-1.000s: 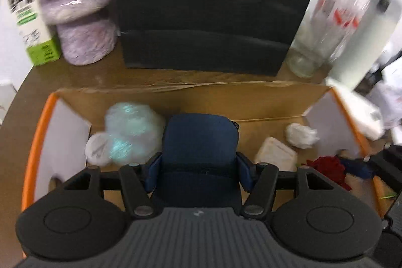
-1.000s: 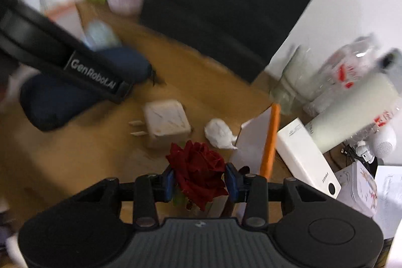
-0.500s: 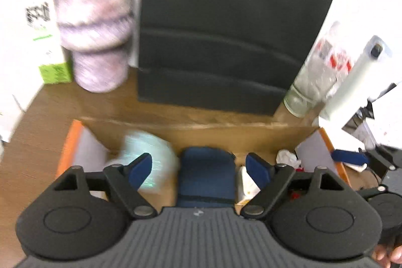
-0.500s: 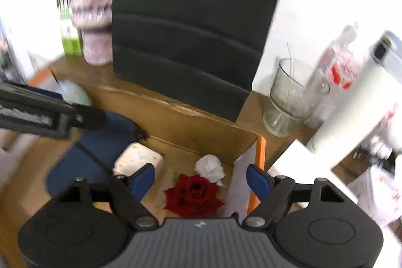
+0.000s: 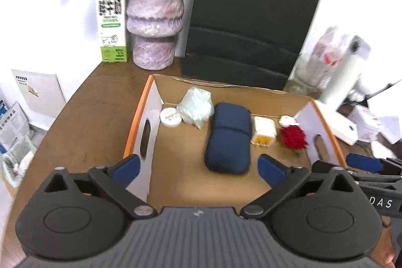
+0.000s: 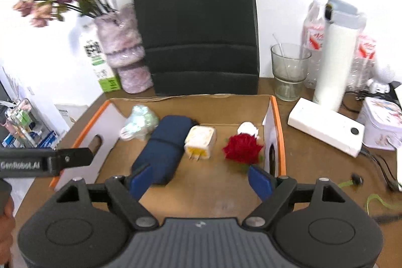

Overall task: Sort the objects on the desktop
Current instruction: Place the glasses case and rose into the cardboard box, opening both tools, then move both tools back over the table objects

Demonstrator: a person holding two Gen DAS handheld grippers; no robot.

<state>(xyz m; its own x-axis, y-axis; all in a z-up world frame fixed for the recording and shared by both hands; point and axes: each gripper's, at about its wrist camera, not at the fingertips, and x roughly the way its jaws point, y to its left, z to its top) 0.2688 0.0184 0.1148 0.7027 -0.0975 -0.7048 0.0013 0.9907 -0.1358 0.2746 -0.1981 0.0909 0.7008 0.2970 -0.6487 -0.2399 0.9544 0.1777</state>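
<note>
Both grippers — left gripper (image 5: 198,167) and right gripper (image 6: 201,180) — hover spread wide, holding nothing; ahead, inside the cardboard tray (image 5: 139,117), the navy pouch (image 5: 230,137) lies lengthwise — nearer the left.

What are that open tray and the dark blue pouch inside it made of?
The tray looks like corrugated cardboard: matte brown floor, white inner walls, orange rim, cut handle holes. The blue pouch seems soft matte fabric, rounded and seamed; the exact textile is unclear.
</note>
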